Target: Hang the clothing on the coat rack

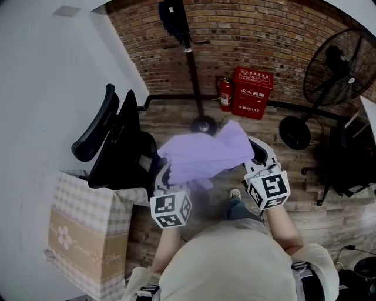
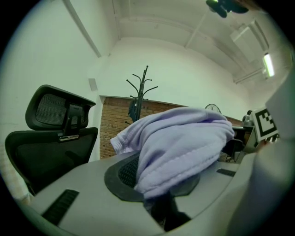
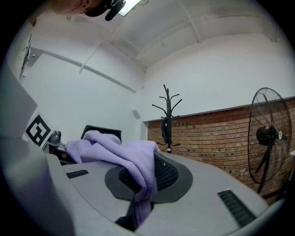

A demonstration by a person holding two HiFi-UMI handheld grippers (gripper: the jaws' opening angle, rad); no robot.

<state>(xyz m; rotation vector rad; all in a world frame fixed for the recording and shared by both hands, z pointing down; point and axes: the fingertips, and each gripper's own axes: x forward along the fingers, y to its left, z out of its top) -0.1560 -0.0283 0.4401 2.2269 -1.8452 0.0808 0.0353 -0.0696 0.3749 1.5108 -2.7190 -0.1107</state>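
Observation:
A lilac garment is bunched between my two grippers, held above the wooden floor. My left gripper is shut on its left part; in the left gripper view the lilac garment bulges out of the pinched jaws. My right gripper is shut on its right edge; in the right gripper view the lilac garment drapes over the jaws. The black coat rack stands ahead by the brick wall with a dark garment on it. Both gripper views show the coat rack beyond the cloth.
A black office chair stands close at the left, above a checked paper bag. A red fire extinguisher and red box sit by the wall. A black floor fan stands at the right.

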